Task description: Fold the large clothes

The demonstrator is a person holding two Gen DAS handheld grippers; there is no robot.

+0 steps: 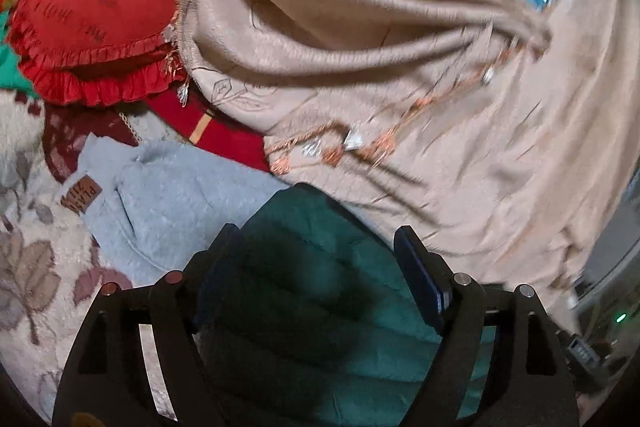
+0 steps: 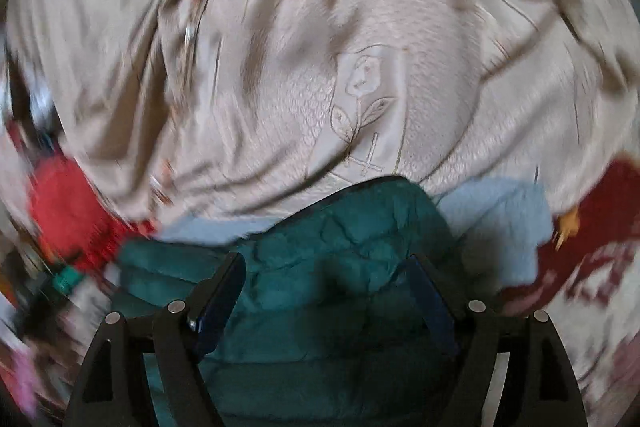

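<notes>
A teal quilted garment lies under my left gripper, whose jaws stand open above it. In the right wrist view the same teal garment lies under my right gripper, also open and empty. A large beige embroidered shawl with orange tassels lies crumpled beyond it and fills most of the right wrist view. A light blue fleece garment with a brown label lies left of the teal one and shows in the right wrist view.
A red frilled cushion sits at the upper left, and shows blurred in the right wrist view. All lie on a cream floral blanket with dark red patches. Furniture edge with a green light is at the right.
</notes>
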